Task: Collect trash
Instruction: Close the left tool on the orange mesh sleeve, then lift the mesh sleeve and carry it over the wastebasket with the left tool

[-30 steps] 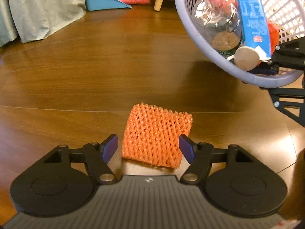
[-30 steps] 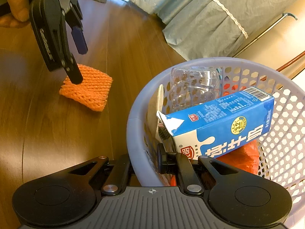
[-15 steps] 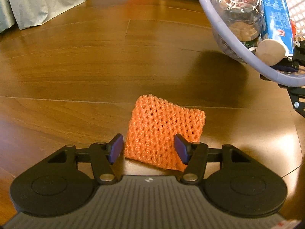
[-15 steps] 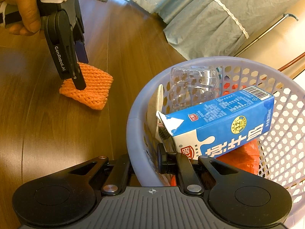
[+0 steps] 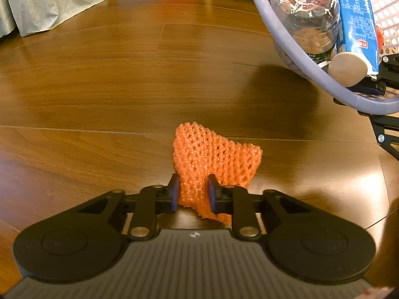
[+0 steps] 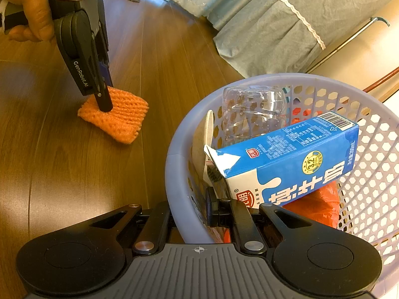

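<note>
Since a second ago the left gripper (image 5: 192, 194) has drawn its jaws in from wide apart until they pinch the near edge of the orange foam net (image 5: 214, 159), which has bunched up between them and lifted at its far corners while its bulk lies on the wooden floor (image 5: 124, 87). In the left wrist view the pinch sits low on the net, probably so the soft mesh gathers into a firm fold rather than slipping; the lavender basket (image 5: 311, 74) hangs tilted at the upper right, near enough for a short carry, though its far side runs out of frame and the items inside are partly cut off. In the right wrist view the right gripper (image 6: 189, 211) is clamped on the basket's rim (image 6: 172, 174), one finger inside and one outside, holding it up as the receptacle; a blue milk carton (image 6: 294, 169) and a crushed clear bottle (image 6: 251, 109) already lie within, over something orange that is mostly hidden. A hand (image 6: 32, 17) steers the left gripper at the top left, its far finger concealed behind the near one.
</note>
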`<move>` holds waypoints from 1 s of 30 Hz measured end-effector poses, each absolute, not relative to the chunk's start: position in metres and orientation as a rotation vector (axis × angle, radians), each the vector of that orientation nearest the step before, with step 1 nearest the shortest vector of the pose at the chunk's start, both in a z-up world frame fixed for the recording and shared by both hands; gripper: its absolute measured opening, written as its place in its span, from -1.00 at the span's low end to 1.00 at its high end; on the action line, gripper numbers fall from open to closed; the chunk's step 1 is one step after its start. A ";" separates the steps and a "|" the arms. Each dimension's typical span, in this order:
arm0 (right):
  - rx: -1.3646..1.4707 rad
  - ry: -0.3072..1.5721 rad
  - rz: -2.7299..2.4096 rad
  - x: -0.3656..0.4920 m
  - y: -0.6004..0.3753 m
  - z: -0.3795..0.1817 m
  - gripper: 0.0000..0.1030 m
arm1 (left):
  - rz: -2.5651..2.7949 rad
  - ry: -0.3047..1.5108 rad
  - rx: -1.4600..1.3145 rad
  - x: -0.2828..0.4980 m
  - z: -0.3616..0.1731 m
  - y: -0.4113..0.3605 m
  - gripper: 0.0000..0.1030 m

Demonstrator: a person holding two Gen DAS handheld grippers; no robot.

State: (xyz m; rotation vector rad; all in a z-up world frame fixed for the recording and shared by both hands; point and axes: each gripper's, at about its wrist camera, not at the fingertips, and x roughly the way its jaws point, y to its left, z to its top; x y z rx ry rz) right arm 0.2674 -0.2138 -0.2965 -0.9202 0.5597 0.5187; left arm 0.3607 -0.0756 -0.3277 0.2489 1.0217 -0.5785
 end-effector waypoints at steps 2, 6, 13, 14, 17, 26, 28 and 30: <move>-0.921 0.560 0.519 0.268 -0.214 -0.297 -0.89 | -0.576 1.024 0.240 0.361 -0.327 -0.075 -0.73; -0.921 0.559 0.519 0.268 -0.214 -0.297 -0.89 | -0.562 1.028 0.220 0.356 -0.326 -0.073 -0.79; -0.921 0.559 0.519 0.268 -0.215 -0.298 -0.89 | -0.551 1.024 0.215 0.348 -0.316 -0.070 -0.82; -0.919 0.559 0.518 0.268 -0.215 -0.298 -0.89 | -0.550 1.022 0.215 0.348 -0.314 -0.069 -0.82; -0.915 0.560 0.517 0.269 -0.216 -0.298 -0.89 | -0.548 1.015 0.210 0.347 -0.307 -0.067 -0.82; -0.911 0.561 0.515 0.270 -0.216 -0.297 -0.89 | -0.552 0.986 0.203 0.342 -0.287 -0.061 -0.82; -0.911 0.561 0.515 0.270 -0.216 -0.296 -0.89 | -0.553 0.978 0.193 0.340 -0.283 -0.059 -0.82; -0.914 0.560 0.516 0.270 -0.216 -0.296 -0.89 | -0.554 0.970 0.186 0.339 -0.278 -0.058 -0.82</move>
